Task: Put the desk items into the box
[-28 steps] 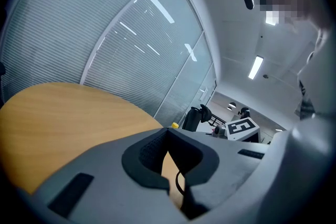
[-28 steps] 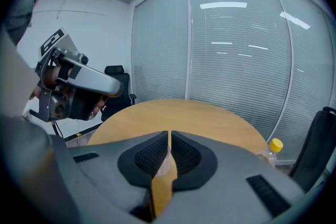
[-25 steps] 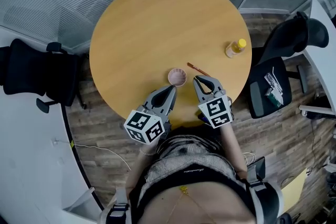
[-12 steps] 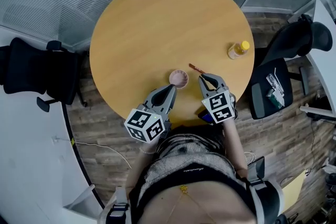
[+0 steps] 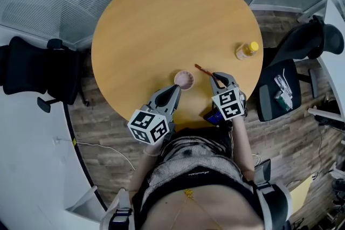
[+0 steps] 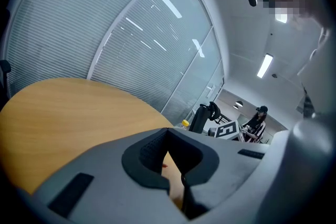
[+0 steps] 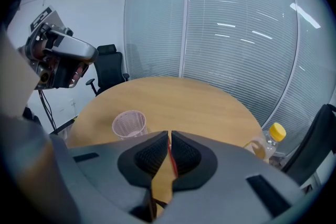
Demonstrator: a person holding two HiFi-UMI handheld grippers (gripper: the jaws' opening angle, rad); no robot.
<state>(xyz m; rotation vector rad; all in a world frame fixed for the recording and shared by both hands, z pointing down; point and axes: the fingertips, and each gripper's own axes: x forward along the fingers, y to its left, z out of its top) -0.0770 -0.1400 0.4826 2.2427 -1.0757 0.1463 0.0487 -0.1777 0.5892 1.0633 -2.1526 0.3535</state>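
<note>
A thin red pencil (image 5: 204, 70) lies on the round wooden table (image 5: 161, 24), near its front edge. My right gripper (image 5: 217, 78) is shut on the pencil's near end; in the right gripper view the red shaft (image 7: 169, 157) runs between the nearly closed pads of that gripper (image 7: 169, 135). A pink mesh cup (image 5: 183, 79) stands upright just left of the pencil and shows again as the cup (image 7: 129, 123). My left gripper (image 5: 174, 89) hovers at the cup's near side, shut and empty, and appears again as the gripper (image 6: 168, 135).
A small bottle with a yellow cap (image 5: 246, 50) stands at the table's right edge, seen also as the bottle (image 7: 272, 138). Black office chairs stand left (image 5: 38, 75) and right (image 5: 280, 83) of the table. Glass walls with blinds ring the far side.
My right gripper has shifted to the right and a little farther over the table, still closed on the pencil's end. The left gripper has barely moved.
</note>
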